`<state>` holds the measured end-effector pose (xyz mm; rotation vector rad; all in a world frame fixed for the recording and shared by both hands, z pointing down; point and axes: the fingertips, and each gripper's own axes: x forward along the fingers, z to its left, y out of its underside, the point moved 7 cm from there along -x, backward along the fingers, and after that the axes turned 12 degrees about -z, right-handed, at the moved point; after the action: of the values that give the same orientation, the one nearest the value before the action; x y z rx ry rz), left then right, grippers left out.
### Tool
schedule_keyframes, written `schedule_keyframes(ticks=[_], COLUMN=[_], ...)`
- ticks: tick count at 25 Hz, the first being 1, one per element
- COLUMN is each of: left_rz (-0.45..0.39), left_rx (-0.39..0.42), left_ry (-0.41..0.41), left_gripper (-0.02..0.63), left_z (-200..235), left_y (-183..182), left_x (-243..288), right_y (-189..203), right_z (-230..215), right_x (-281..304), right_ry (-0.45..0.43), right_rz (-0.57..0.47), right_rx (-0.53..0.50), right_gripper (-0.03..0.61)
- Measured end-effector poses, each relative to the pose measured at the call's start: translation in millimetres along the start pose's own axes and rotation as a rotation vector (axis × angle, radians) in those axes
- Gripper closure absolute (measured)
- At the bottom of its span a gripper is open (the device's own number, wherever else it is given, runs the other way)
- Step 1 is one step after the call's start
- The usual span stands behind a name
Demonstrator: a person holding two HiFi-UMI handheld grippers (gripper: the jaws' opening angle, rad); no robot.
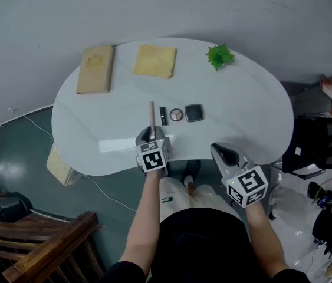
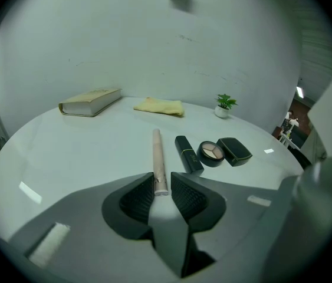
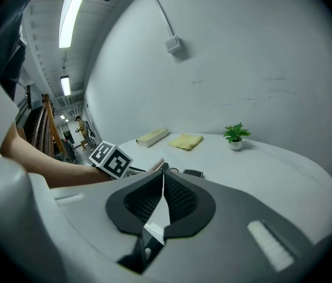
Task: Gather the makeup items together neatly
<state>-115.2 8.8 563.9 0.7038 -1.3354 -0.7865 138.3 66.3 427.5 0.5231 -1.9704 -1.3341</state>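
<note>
As the head view looks down on a white table point(image 1: 242, 99), four makeup items lie in a row close to its near edge. From left to right: a long pink tube point(image 1: 151, 115), a black lipstick point(image 1: 163, 115), a round palette point(image 1: 176, 114) and a square compact point(image 1: 193, 112), all just beside each other. At the far edge are a book point(image 1: 95, 68), a yellow cloth point(image 1: 154, 61) and a small plant point(image 1: 219, 56), well apart from the row. The left gripper point(image 1: 151, 134) sits at the tube's near end. The right gripper point(image 1: 222, 151) hangs off the table's near-right edge.

Left gripper view: the jaws stand narrowly apart w/ the tube's near end btw them. A thin gap seems to show at the right pad, so probably not pinching. The tube lies flat on the table and points far; the other three items sit to its right.

Right gripper view: jaws pressed together, nothing btw them.

Handling, as a judgement: the tube looks light, stiff, smooth and round, so it's likely to roll or pivot if taken by the very end. It's better gripped across its width nearer the middle. The lipstick looks small and hard, w/ flat sides that are easy to pinch. The palette's colours show uncovered and may be fragile, so hold it by the rim only. The compact is low and flat, so grip its side edges.
</note>
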Motion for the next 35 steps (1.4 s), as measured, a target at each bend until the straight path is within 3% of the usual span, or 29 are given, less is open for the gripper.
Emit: schedule_keyframes(ticks=[35], left_rz=[-0.016], left_rx=[0.002], left_ry=[-0.026], left_gripper=[0.520], left_z=[-2.2], left_y=[0.3], left_x=[-0.2], right_y=[-0.4], right_z=[0.2], right_x=[-14.3], right_ry=[0.006], right_rz=[-0.015], right_rx=[-0.009], right_gripper=[0.563])
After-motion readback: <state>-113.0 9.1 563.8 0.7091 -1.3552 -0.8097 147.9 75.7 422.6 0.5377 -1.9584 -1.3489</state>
